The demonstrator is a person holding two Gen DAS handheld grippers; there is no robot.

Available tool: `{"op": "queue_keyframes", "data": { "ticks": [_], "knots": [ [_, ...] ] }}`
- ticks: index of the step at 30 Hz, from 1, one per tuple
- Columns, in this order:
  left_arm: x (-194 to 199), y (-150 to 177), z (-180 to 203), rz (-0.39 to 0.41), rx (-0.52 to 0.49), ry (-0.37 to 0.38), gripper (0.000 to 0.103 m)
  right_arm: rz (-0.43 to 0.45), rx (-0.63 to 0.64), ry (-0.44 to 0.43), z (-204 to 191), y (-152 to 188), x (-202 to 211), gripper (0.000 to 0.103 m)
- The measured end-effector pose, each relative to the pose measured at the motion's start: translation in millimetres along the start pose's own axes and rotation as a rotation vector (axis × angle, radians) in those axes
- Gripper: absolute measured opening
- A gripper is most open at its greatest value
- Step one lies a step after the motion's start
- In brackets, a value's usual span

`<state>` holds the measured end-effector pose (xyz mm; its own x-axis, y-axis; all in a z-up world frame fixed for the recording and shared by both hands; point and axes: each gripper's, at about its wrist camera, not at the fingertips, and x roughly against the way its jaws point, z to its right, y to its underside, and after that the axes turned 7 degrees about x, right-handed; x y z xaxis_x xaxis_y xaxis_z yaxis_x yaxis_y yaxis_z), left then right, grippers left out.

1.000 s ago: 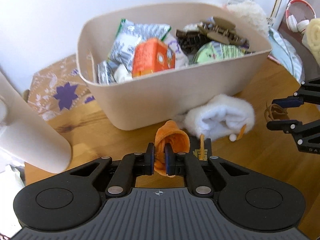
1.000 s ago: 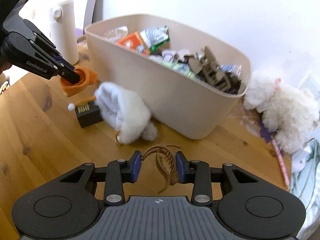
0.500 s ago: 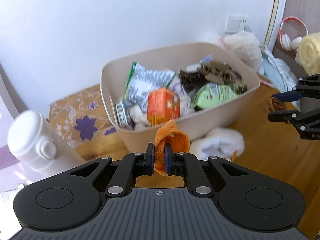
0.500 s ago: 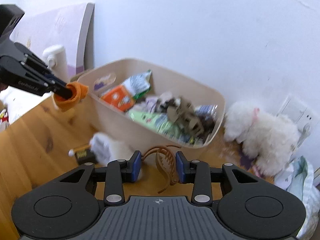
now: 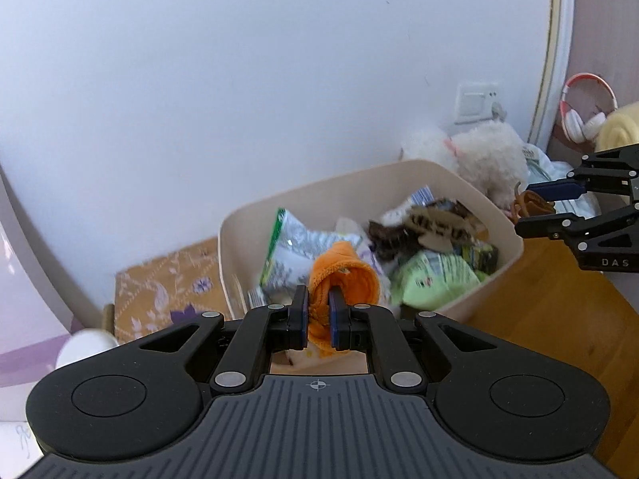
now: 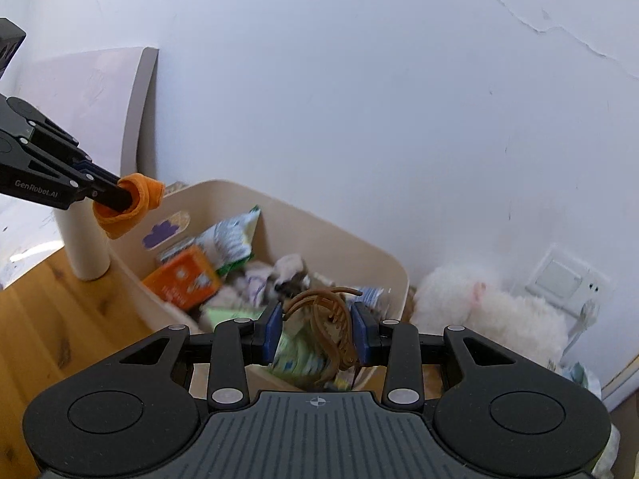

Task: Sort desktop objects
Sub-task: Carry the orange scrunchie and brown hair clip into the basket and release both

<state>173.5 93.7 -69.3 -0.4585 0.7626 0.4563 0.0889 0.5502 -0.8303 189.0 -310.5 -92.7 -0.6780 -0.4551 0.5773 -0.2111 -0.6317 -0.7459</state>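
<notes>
Orange cloth [image 5: 342, 279] pinched in the left tool [image 5: 318, 315], jaws pressed together on its fold; cloth hangs in the air at the bin's near-left corner, above rim level in the right wrist view. Brown hair claw [image 6: 326, 319] clamped between the blue pads [image 6: 272, 329] of the right tool [image 6: 317, 331], jaws part-spread to the claw's width; claw held above the bin's right end.

Beige bin [image 5: 403, 183] sits on the wooden worktop [image 5: 559, 331] against the white wall. Inside: silver-green snack bag [image 5: 285, 253], orange box [image 6: 181, 277], pale green packet [image 5: 433, 275], dark hair claws [image 5: 423, 231], other bits blurred.

White plush toy [image 6: 491, 319] just beside the bin's right end, under a wall socket [image 6: 559, 279]. White bottle [image 6: 82, 247] stands near the bin's left end. Patterned box [image 5: 167, 283] behind the bin. Headphones [image 5: 583, 107] hang far right.
</notes>
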Motion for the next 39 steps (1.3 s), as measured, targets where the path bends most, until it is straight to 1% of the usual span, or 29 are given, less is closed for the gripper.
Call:
{"op": "queue_keyframes", "data": {
  "ticks": [6, 10, 13, 20, 23, 25, 28, 31, 33, 35, 37, 38, 39],
  "knots": [
    [-11.7, -16.7, 4.2, 0.016, 0.004, -0.012, 0.010, 0.013, 0.005, 0.025, 2.4, -17.1, -21.6, 0.035],
    [-25.4, -22.1, 9.0, 0.012, 0.008, -0.022, 0.010, 0.008, -0.011, 0.047, 2.0, -23.3, -36.5, 0.035],
    [-39.7, -24.7, 9.3, -0.003, 0.029, -0.040, 0.010, -0.007, -0.028, 0.064, 2.2, -24.1, -49.3, 0.035],
    [-77.3, -23.5, 7.9, -0.065, 0.057, -0.095, 0.010, -0.060, -0.069, 0.084, 3.7, -22.4, -80.5, 0.035],
    [-89.4, -19.7, 6.7, -0.091, 0.069, -0.114, 0.010, -0.080, -0.064, 0.094, 1.6, -19.7, -90.0, 0.035],
    [-93.5, -17.0, 8.1, -0.093, 0.063, -0.129, 0.010, -0.091, -0.040, 0.103, -2.3, -17.6, -95.7, 0.035],
    [-93.9, -13.9, 11.1, -0.087, 0.046, -0.130, 0.010, -0.095, -0.028, 0.101, -7.7, -18.6, -102.9, 0.035],
    [-97.5, -12.6, 12.5, -0.090, 0.035, -0.138, 0.010, -0.109, -0.013, 0.082, -13.6, -20.9, -106.8, 0.035],
    [-98.7, -12.1, 11.5, -0.094, 0.042, -0.141, 0.010, -0.120, 0.004, 0.073, -18.6, -18.7, -107.7, 0.045],
    [-98.0, -10.9, 10.2, -0.095, 0.051, -0.138, 0.010, -0.115, 0.022, 0.077, -21.7, -16.0, -105.8, 0.046],
    [-97.0, -9.3, 8.2, -0.098, 0.062, -0.129, 0.011, -0.088, 0.034, 0.088, -22.8, -13.7, -99.8, 0.053],
    [-97.2, -8.7, 7.6, -0.099, 0.063, -0.127, 0.016, -0.081, 0.036, 0.085, -23.0, -12.9, -96.6, 0.060],
    [-96.3, -7.8, 6.7, -0.099, 0.064, -0.130, 0.029, -0.075, 0.039, 0.084, -22.8, -12.6, -93.9, 0.066]
  ]
}}
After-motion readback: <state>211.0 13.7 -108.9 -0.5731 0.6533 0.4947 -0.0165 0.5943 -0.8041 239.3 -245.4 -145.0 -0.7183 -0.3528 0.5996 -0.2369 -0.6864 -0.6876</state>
